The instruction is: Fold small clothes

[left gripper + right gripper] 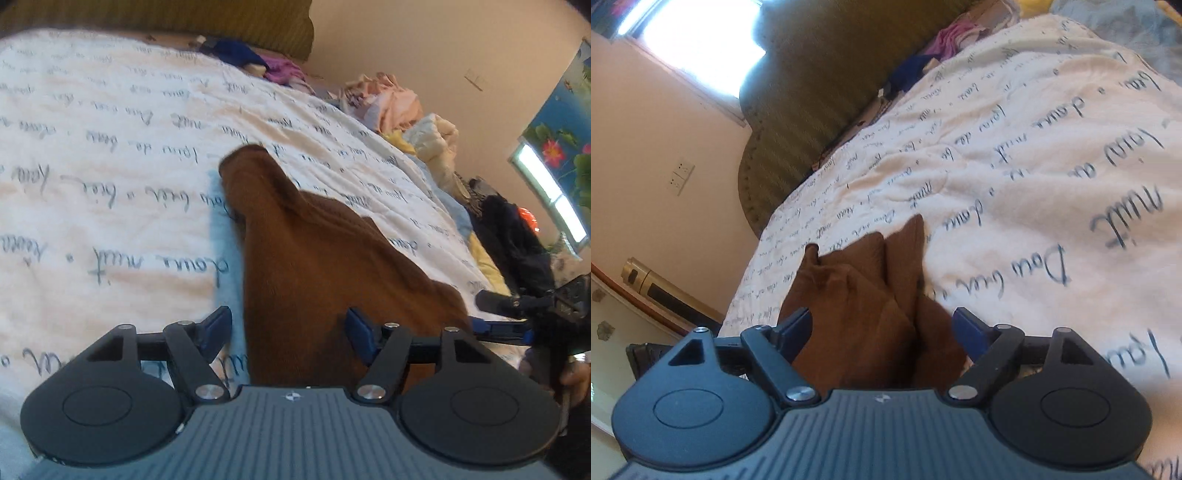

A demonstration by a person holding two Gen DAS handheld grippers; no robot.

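A small brown garment (pixel 306 258) lies on a white bedspread printed with blue script (pixel 110 147). My left gripper (pixel 288 328) is open, its blue pads wide apart, with the near edge of the garment lying between them. In the left wrist view the right gripper (pixel 509 314) comes in from the right at the garment's right edge. In the right wrist view the right gripper (pixel 882 328) is open and the brown garment (pixel 864 306) lies bunched between its fingers, two pointed ends stretching away over the bedspread (pixel 1052 166).
Piles of loose clothes (pixel 399 103) line the far side of the bed, with blue and purple items (pixel 255 62) near a green headboard (pixel 820 85). A dark bundle (pixel 513 236) sits at the right. A wall with a window (pixel 698 40) stands beyond the bed's edge.
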